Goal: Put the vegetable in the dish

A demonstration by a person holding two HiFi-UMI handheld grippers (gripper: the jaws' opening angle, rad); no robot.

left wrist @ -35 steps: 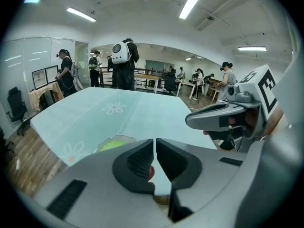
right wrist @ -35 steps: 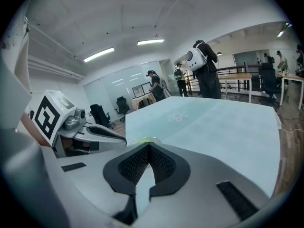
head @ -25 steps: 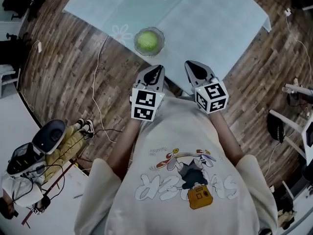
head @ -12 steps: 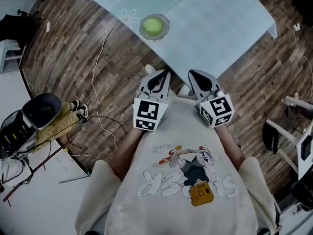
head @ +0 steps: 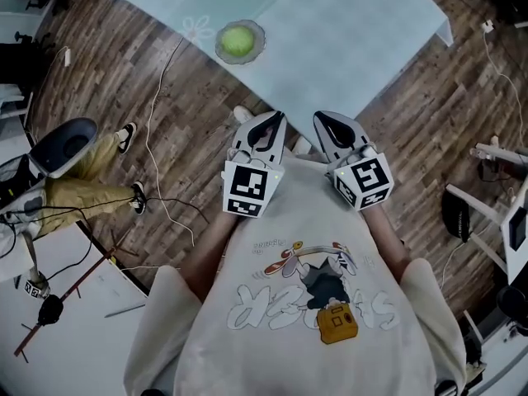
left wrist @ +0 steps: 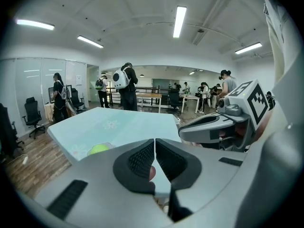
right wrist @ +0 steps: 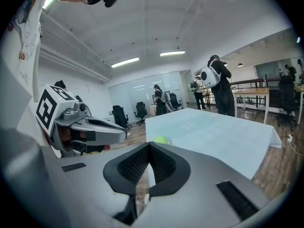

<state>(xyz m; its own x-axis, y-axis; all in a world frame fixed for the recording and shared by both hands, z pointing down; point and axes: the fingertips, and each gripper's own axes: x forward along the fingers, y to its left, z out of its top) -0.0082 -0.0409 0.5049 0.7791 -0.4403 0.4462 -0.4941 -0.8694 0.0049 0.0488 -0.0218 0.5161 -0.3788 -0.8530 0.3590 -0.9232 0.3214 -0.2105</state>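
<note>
A round green vegetable lies in a small clear glass dish near the corner of the table with the pale blue cloth. Both grippers hang in front of my chest, over the wooden floor and short of the table's edge. My left gripper is shut with nothing between its pads. My right gripper is beside it, its pads touching and empty. The left gripper view shows the vegetable far ahead at the left; in the right gripper view the vegetable sits just past the jaws.
Cables trail over the floor at the left, where a seated person's shoe and a helmet-like object show. Stands and gear crowd the right edge. People with backpacks stand beyond the table.
The table and dish have slid up and away in the head view, so I stand farther from them. Both grippers stay shut and together by my chest. The seated person's legs moved.
</note>
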